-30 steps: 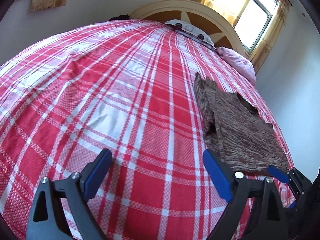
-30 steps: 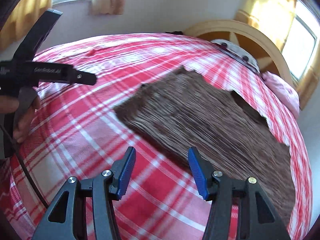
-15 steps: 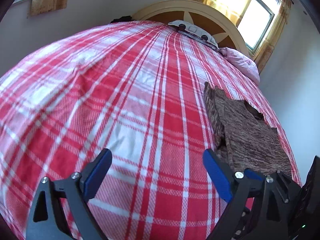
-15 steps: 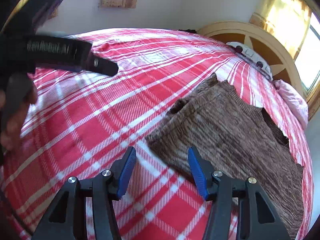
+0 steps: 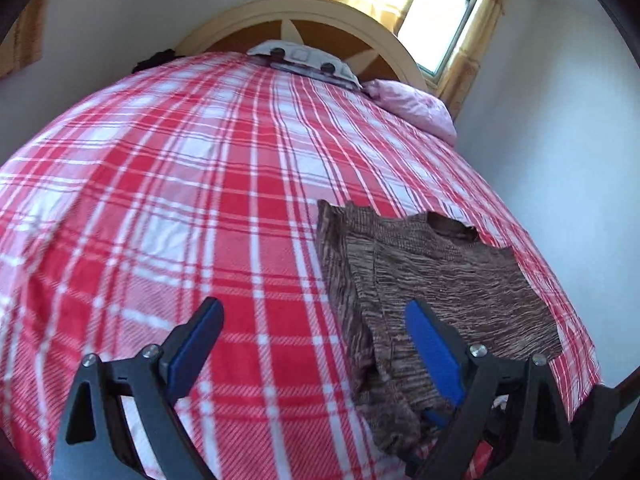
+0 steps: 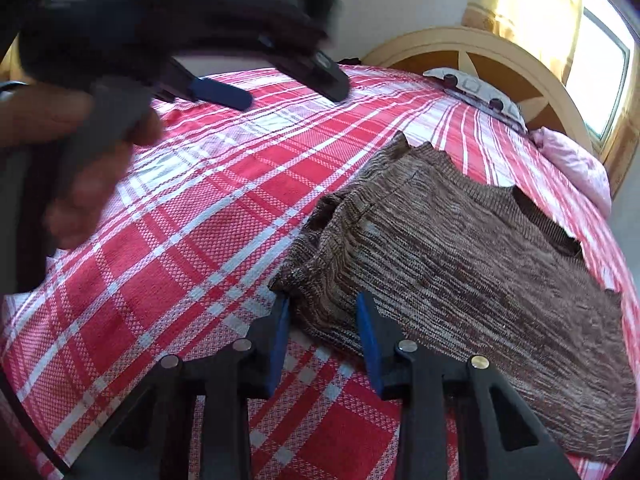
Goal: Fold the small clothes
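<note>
A brown knitted sweater (image 5: 440, 280) lies flat on the red plaid bedspread (image 5: 200, 200), with one sleeve folded over its left side. My left gripper (image 5: 316, 320) is open and empty above the bedspread, just left of the sweater's lower edge. In the right wrist view the sweater (image 6: 460, 260) fills the right half. My right gripper (image 6: 322, 312) is partly closed, its blue pads on either side of the sweater's near left corner. The left gripper (image 6: 224, 94) shows blurred at the upper left there, held by a hand.
A curved wooden headboard (image 5: 320, 20), a patterned pillow (image 5: 304, 60) and a pink pillow (image 5: 416, 108) sit at the far end. A white wall (image 5: 560, 140) runs along the bed's right side. The bed's near edge is just below both grippers.
My right gripper dropped to the sweater's near left corner and its jaws narrowed around it. My left gripper swung right toward the sweater.
</note>
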A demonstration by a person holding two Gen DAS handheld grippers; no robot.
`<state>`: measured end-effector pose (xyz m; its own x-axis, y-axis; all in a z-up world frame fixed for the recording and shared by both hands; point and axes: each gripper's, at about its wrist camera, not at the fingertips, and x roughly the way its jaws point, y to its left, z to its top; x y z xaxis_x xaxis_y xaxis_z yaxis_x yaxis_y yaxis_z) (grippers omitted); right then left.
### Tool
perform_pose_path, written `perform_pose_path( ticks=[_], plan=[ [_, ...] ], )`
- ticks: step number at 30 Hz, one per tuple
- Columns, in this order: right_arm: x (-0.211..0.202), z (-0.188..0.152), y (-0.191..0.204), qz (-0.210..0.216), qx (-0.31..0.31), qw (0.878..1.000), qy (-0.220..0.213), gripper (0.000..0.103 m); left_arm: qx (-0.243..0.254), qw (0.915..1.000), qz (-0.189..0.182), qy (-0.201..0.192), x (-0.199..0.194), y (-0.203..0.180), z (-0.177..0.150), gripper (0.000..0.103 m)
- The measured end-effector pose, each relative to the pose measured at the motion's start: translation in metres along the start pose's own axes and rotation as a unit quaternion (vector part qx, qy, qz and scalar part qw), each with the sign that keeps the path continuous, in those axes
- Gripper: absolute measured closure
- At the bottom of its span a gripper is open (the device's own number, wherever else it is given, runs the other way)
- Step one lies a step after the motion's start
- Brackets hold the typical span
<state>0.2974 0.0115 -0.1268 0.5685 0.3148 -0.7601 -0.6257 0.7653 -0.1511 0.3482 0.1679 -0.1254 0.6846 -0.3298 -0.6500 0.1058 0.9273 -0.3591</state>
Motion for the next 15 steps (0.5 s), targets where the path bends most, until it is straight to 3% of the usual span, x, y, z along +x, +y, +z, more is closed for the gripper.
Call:
perform_pose_path(
  ticks=[10,15],
  plan=[
    [0.001,-0.002,0.000,0.002,0.004,1.000,-0.002,0.069,-0.007,0.9992,-0.020,0.033,0.051,-0.017,0.005,0.011],
    [0.002,-0.002,0.002,-0.004,-0.001,1.000,-0.003,0.069,-0.002,0.9987,-0.034,0.037,0.065,-0.018,0.015,0.021]
  ],
)
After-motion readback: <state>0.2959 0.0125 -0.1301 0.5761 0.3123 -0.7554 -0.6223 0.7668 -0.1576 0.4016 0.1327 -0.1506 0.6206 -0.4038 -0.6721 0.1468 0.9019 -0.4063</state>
